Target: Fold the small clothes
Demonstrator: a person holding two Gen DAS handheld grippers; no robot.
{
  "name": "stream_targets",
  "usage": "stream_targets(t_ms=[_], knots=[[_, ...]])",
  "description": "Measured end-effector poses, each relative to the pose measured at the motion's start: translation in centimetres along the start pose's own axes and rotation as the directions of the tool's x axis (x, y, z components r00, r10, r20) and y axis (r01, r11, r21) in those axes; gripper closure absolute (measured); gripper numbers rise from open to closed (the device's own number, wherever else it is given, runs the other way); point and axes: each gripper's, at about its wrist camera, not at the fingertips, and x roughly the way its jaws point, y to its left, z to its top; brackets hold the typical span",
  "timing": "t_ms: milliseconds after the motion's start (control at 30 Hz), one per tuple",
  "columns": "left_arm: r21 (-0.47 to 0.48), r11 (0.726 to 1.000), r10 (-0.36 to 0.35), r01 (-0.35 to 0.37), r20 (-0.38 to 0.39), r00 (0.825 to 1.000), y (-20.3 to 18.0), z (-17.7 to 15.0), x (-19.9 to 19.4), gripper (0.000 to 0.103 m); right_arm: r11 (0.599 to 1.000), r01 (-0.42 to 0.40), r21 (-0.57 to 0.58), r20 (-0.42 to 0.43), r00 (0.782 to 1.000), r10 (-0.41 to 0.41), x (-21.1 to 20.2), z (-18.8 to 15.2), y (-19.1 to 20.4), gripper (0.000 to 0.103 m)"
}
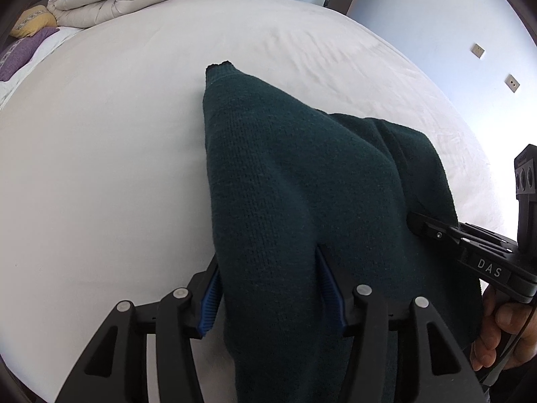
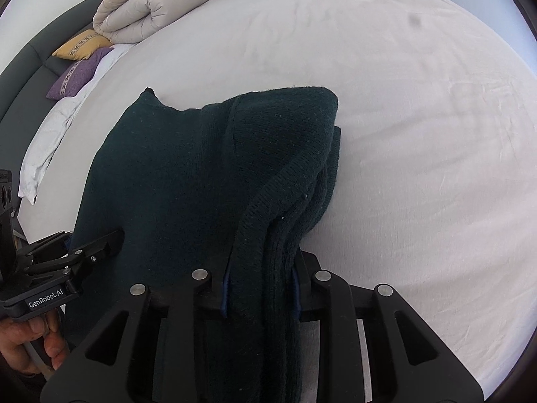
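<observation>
Sweater (image 1: 302,201), dark green knit, lay folded on the white bed (image 1: 100,168), its near edge between both tongs. Left tongs (image 1: 268,285) stood open, blue pads (image 1: 327,288) apart with the sweater's corner lying loose between them. Right tongs (image 2: 260,288) were closed on the thick stacked edge of the sweater, several layers pinched between the pads. Each tool was held by a hand (image 2: 30,346), the other hand (image 1: 503,336) seen at the frame edge. Farther off, a rolled beige duvet (image 2: 147,10), a yellow cushion (image 2: 82,47) and a purple cushion (image 2: 79,74) sat at the head of the bed. No containers in view.
</observation>
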Motion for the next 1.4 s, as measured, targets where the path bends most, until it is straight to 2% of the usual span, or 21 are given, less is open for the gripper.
stream_targets(t_ms=[100,133,167,267,333,400,467,533,567,667,733,767,800,833,900,1033,1100,1133,1233,1300,1400], knots=[[-0.038,0.998,0.042,-0.042,0.013,0.999,1.0,-0.2,-0.2,0.017,1.000,-0.011,0.017,0.044,0.999,0.010,-1.3,-0.9,-1.4,0.066],[-0.054,0.998,0.037,-0.035,0.025,0.999,1.3,-0.3,-0.5,0.017,0.999,-0.005,0.038,0.066,0.998,0.002,-2.0,-0.9,-1.9,0.055],[-0.066,0.997,0.030,-0.028,0.039,0.999,1.4,-0.5,-0.9,0.017,0.998,0.000,0.069,0.089,0.996,-0.006,-2.9,-1.2,-2.3,0.052],[-0.084,0.995,0.057,-0.049,0.106,0.993,1.1,-1.4,-2.9,0.018,0.987,-0.019,0.161,0.188,0.982,-0.012,-6.6,-2.6,-4.0,0.052],[-0.090,0.994,0.082,-0.065,0.192,0.978,0.7,-2.1,-5.3,0.017,0.984,0.019,0.180,0.274,0.959,-0.069,-9.5,-3.5,-4.8,0.052],[-0.089,0.992,0.111,-0.088,0.304,0.946,0.5,-3.1,-8.7,0.003,0.977,0.040,0.210,0.343,0.933,-0.112,-12.4,-4.4,-5.8,0.052],[-0.087,0.986,0.167,-0.143,0.440,0.882,-0.3,-3.9,-12.2,0.000,0.969,0.034,0.245,0.412,0.901,-0.136,-15.3,-5.0,-6.7,0.052],[-0.076,0.977,0.206,-0.198,0.567,0.798,-1.1,-5.0,-16.5,0.000,0.961,0.057,0.270,0.495,0.848,-0.189,-18.7,-5.5,-7.1,0.051],[-0.075,0.971,0.223,-0.227,0.628,0.746,-1.7,-5.4,-18.5,0.000,0.958,0.072,0.277,0.538,0.815,-0.216,-20.4,-5.8,-7.0,0.046],[-0.095,0.952,0.254,-0.290,0.773,0.581,-2.3,-6.4,-25.0,0.000,0.956,0.114,0.269,0.680,0.680,-0.272,-25.4,-6.6,-5.5,0.023],[-0.112,0.947,0.255,-0.300,0.830,0.496,-3.4,-6.1,-27.4,0.000,0.957,0.147,0.251,0.769,0.570,-0.290,-28.6,-7.5,-4.1,0.009],[-0.127,0.943,0.267,-0.309,0.843,0.467,-3.6,-6.7,-29.1,0.000,0.958,0.160,0.240,0.805,0.518,-0.288,-30.0,-8.0,-3.3,0.000],[-0.135,0.936,0.280,-0.324,0.843,0.459,-3.9,-6.4,-29.9,0.000,0.960,0.168,0.224,0.839,0.467,-0.278,-31.2,-8.4,-2.5,0.000],[-0.130,0.934,0.283,-0.333,0.839,0.465,-4.0,-6.2,-30.9,0.000,0.963,0.175,0.206,0.866,0.426,-0.263,-32.3,-8.7,-1.7,0.000],[-0.129,0.933,0.286,-0.337,0.835,0.470,-4.3,-5.7,-32.1,0.000,0.969,0.182,0.165,0.896,0.382,-0.225,-34.2,-9.0,-0.3,0.000],[-0.136,0.902,0.332,-0.410,0.826,0.456,-5.0,-6.1,-34.2,0.000,0.976,0.205,0.071,0.923,0.358,-0.143,-36.7,-9.5,1.9,0.000],[-0.124,0.902,0.333,-0.414,0.810,0.483,-5.0,-6.5,-34.2,0.000,0.971,0.237,0.042,0.924,0.360,-0.128,-37.4,-9.9,2.4,0.000],[-0.124,0.905,0.339,-0.406,0.788,0.515,-4.8,-6.4,-33.8,0.000,0.969,0.246,0.023,0.922,0.369,-0.115,-37.5,-10.1,2.7,0.000],[-0.143,0.914,0.370,-0.380,0.682,0.631,-3.7,-5.8,-30.5,0.000,0.963,0.268,-0.020,0.898,0.428,-0.100,-36.8,-10.4,2.8,0.000],[-0.132,0.926,0.357,-0.352,0.606,0.711,-2.8,-5.6,-27.7,0.000,0.952,0.307,-0.019,0.852,0.503,-0.145,-35.0,-9.9,2.6,0.000],[-0.111,0.934,0.346,-0.339,0.510,0.787,-2.1,-5.9,-24.1,0.000,0.947,0.322,0.010,0.753,0.620,-0.220,-31.4,-9.2,1.6,0.000]])
